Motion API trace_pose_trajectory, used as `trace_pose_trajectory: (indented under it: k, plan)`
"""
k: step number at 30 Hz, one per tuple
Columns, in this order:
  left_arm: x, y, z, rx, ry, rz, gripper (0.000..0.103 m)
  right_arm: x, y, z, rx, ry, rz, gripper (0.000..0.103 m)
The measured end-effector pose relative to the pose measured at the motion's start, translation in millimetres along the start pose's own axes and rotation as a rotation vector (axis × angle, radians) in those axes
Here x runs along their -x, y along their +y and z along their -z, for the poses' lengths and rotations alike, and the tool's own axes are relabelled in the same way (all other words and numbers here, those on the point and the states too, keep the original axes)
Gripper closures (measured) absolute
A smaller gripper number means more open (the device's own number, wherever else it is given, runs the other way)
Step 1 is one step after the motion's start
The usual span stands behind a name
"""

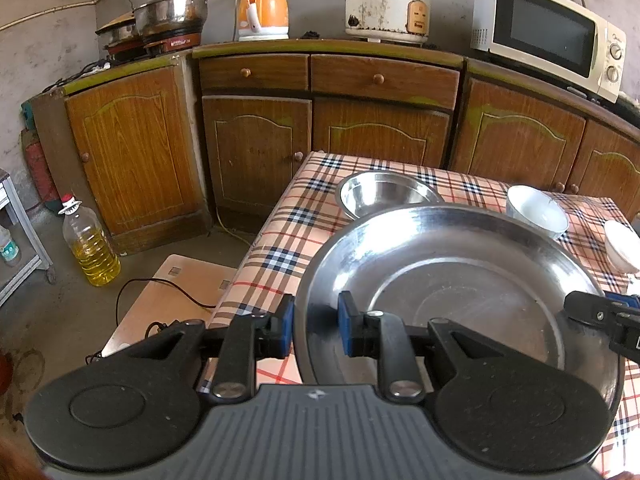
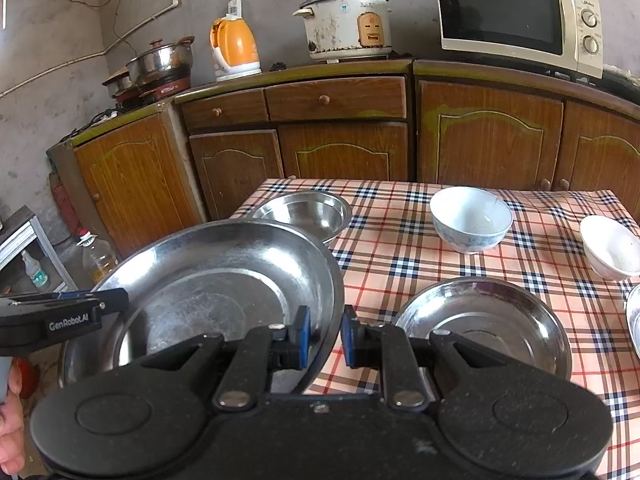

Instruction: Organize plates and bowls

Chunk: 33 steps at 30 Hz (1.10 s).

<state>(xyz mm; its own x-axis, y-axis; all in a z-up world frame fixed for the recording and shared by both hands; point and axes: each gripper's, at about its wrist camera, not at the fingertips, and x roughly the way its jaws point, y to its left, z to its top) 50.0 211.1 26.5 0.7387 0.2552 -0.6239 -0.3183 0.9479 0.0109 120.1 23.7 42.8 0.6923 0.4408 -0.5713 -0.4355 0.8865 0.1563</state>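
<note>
Both grippers pinch the big steel plate's rim: left gripper on its left, right gripper opposite, fingers a little apart. It sits above the checked table. If one side slips, it could tip onto the steel bowl

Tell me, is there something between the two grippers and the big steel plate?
No. The left gripper and the right gripper each straddle the rim of the big steel plate on opposite sides, with nothing visible between.
</note>
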Motion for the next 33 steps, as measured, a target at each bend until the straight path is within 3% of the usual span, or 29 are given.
trace_pose_trajectory:
  k: [33]
  plan:
    - [-3, -24, 6, -0.02, 0.033, 0.043, 0.08, 11, -24, 4, 0.002, -0.012, 0.05, 0.081]
